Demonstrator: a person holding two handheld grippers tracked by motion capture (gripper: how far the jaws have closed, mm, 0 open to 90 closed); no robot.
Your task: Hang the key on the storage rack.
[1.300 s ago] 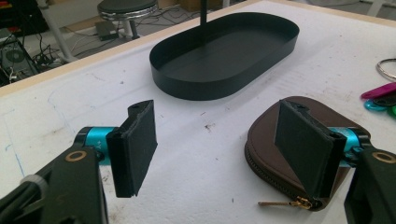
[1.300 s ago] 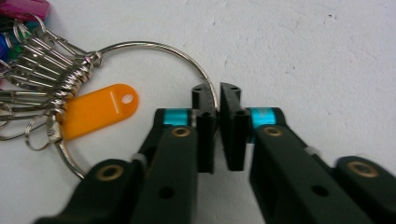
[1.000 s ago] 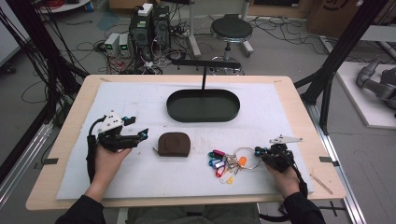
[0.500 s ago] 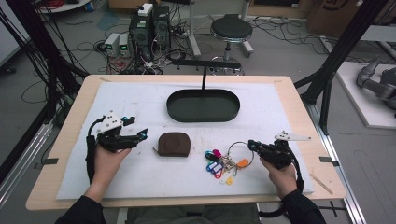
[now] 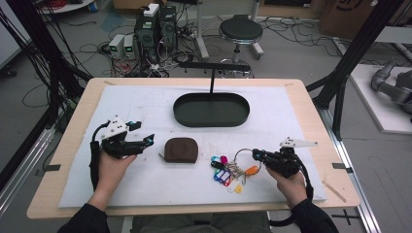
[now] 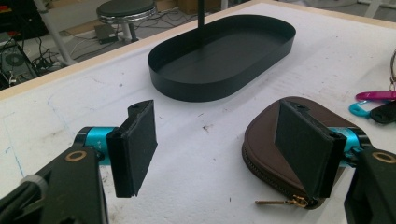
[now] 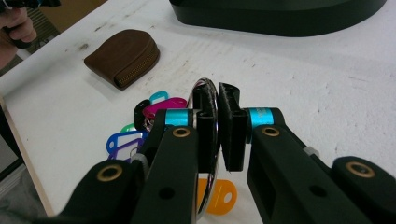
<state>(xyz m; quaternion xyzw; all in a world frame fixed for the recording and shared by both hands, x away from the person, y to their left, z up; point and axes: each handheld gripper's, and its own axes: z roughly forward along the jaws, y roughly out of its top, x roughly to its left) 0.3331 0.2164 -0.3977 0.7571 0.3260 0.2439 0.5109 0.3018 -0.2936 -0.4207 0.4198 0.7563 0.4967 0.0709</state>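
Steel wire key ring [image 7: 205,100] with coloured plastic tags [image 5: 224,172] lies right of the brown leather zip pouch [image 5: 180,150]; right gripper [image 7: 216,105] pinches the ring itself. Likely light, floppy, jangly; the hoop looks best to grip.

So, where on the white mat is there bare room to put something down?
Free: the strip between the black tray and the mat's far edge, the stretch right of the tray, and the near strip under the brown pouch. Crowded: around the key tags, where the right gripper pinches the ring.
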